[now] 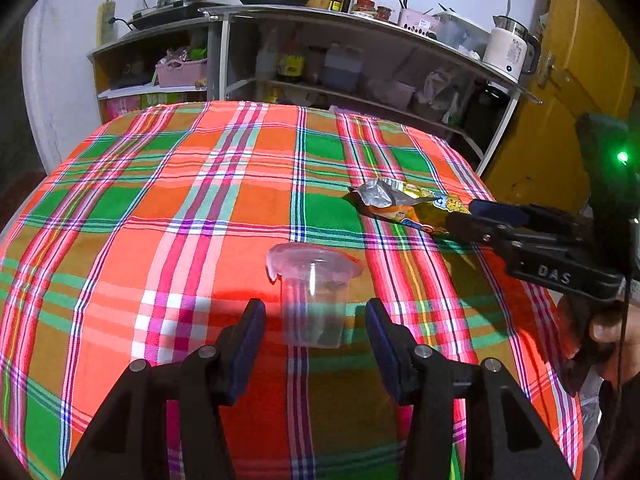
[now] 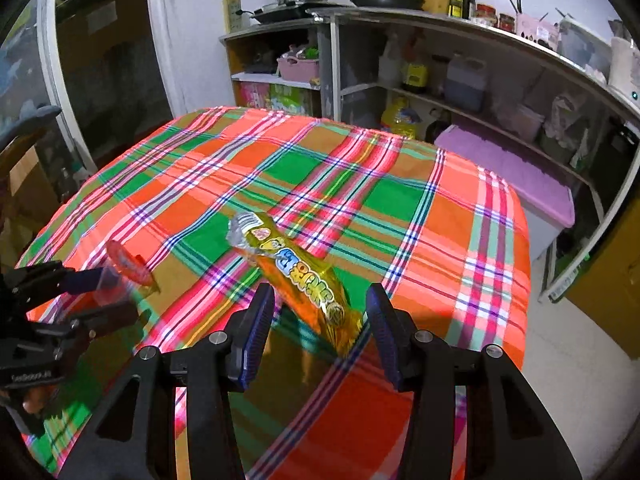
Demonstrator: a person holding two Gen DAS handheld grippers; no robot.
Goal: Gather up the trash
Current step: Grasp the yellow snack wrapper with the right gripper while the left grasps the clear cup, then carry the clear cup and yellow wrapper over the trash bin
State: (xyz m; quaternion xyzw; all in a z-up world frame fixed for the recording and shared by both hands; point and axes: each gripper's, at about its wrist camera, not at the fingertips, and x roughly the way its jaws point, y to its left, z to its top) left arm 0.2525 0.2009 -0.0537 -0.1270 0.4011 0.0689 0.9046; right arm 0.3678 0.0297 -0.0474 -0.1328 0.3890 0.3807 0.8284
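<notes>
From the left wrist, the left tool (image 1: 316,320) stands wide open around a clear plastic cup (image 1: 314,300), which sits upright on the plaid surface (image 1: 160,200), untouched by either finger. Farther right lies a yellow snack wrapper (image 1: 404,204).

From the right wrist, the right tool (image 2: 320,320) is also spread open, the wrapper's near end lying between its fingers, not clamped. Both pieces seem still uncollected; no bin shows.

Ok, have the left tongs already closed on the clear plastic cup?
No: the left tongs stand open, with the upright clear plastic cup between their blue pads and a gap on both sides.
</notes>
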